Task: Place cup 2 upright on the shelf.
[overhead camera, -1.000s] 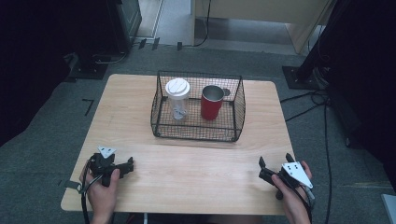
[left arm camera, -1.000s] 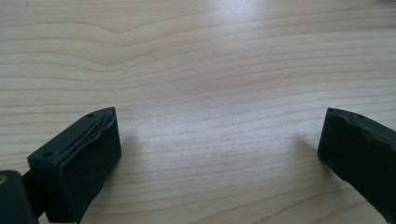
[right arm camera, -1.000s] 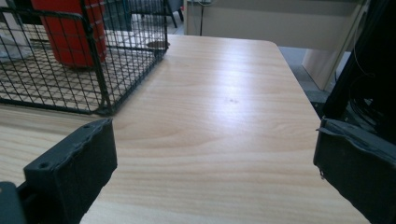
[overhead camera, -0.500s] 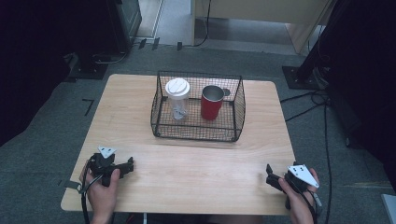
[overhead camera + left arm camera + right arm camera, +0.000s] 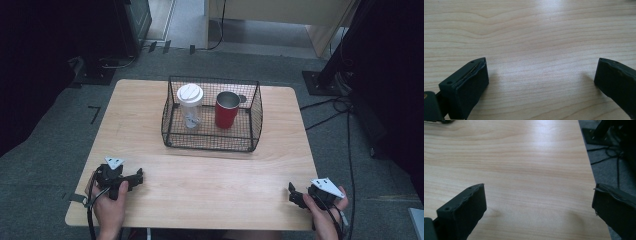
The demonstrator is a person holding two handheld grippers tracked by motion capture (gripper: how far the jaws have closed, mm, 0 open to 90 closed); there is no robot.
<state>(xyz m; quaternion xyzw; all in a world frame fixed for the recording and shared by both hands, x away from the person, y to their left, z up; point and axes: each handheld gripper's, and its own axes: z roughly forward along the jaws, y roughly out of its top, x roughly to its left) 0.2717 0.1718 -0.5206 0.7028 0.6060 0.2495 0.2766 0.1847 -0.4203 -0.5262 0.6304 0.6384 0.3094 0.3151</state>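
Both the left tongs and right tongs are resting wide open on the near desk, well apart from the far wire basket holding a probably light, slippery lidded clear cup, best gripped below its lid, and a stiff red cup.

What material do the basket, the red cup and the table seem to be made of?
The basket looks like dark metal wire: a thin open mesh that you can see through. The red cup seems to be metal with a red coating; its rim and inside look grey and slightly shiny. The table shows light wood grain with a smooth matte finish, though it may be a laminate.
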